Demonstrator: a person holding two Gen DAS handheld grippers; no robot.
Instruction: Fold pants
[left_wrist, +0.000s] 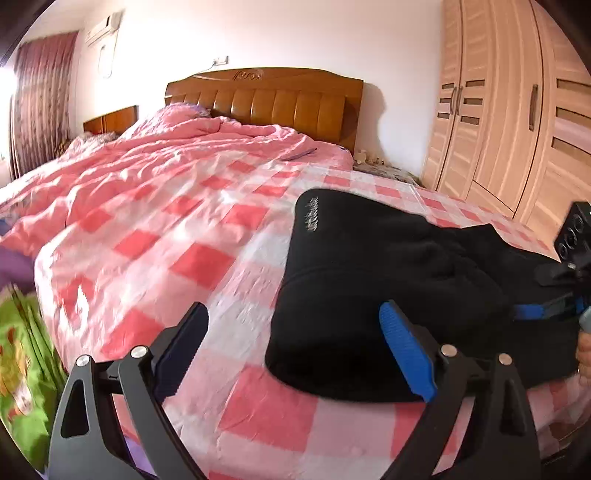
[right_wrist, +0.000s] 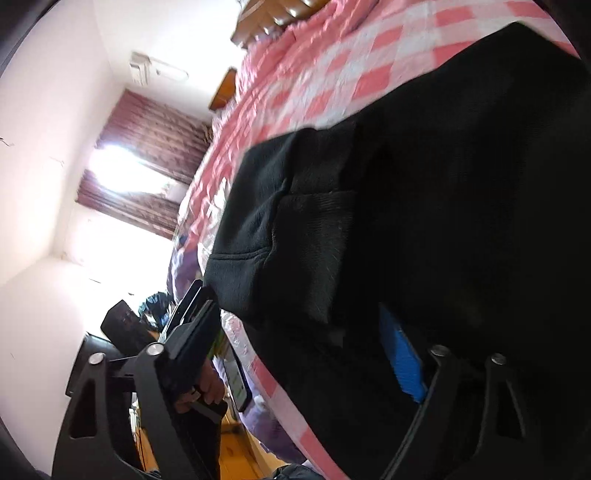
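Black pants lie folded in a thick bundle on the pink checked bed sheet, near the bed's front edge. My left gripper is open and empty, just left of and in front of the bundle; its right blue pad overlaps the fabric's near edge. The right gripper shows at the far right of the left wrist view, against the pants. In the right wrist view, rolled sideways, the pants fill the frame. My right gripper has its jaws wide apart around the bundle's edge, its blue pad partly under fabric.
A rumpled pink quilt covers the far bed, with a wooden headboard behind. A wardrobe stands on the right. A green patterned item sits off the bed's left edge. Curtains cover a bright window.
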